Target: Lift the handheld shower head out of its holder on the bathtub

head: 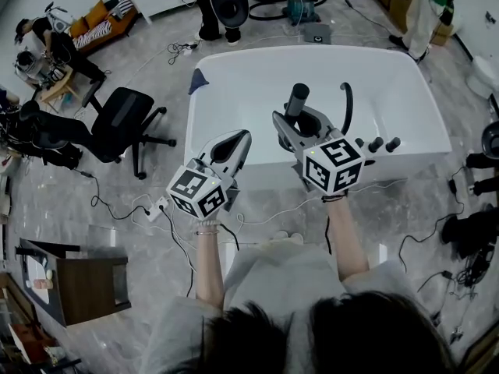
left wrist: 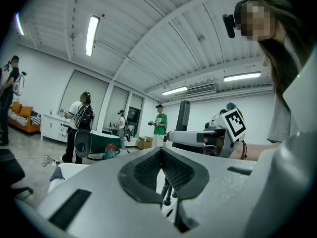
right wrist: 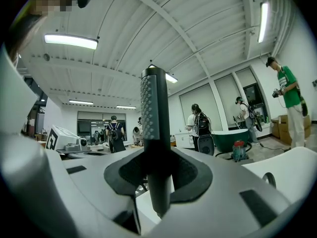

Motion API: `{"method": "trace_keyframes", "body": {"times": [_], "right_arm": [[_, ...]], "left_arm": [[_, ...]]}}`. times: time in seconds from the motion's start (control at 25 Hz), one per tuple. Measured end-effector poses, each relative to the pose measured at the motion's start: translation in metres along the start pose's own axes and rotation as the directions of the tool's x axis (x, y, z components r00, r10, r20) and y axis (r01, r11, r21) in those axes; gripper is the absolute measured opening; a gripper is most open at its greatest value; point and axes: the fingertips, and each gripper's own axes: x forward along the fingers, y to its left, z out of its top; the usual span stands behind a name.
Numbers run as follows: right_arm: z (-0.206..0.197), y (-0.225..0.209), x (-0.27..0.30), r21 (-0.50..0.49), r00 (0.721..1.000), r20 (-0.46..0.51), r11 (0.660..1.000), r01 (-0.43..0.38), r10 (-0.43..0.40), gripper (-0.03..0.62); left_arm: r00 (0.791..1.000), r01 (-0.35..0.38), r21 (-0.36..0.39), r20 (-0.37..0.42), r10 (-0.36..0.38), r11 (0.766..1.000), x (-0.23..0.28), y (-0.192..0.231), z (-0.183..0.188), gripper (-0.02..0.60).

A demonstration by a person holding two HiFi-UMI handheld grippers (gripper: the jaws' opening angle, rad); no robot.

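White bathtub (head: 234,92) ahead. Dark shower head (right wrist: 150,133) stands upright, long axis vertical, over the tub's near rim, black hose (head: 345,107) curving behind. Right gripper (right wrist: 158,177) clamped on its handle, forearm stretched forward, pointing level. Left gripper (left wrist: 162,155) beside it, jaws together, empty, level.

The head view looks steeply down from above onto the white bathtub (head: 234,84). Both gripper views sit close behind their jaws, facing level across the room; all three share the green-shirted person (right wrist: 288,95).
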Motion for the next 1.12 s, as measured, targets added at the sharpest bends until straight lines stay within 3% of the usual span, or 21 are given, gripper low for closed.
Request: {"method": "trace_keyframes", "body": {"times": [1.12], "right_arm": [[0.006, -0.002, -0.016, 0.002, 0.997, 0.064, 0.999, 0.050, -0.050, 0.121]], "left_arm": [[0.997, 0.070, 0.010, 0.025, -0.070, 0.997, 0.014, -0.013, 0.008, 0.005]]}}
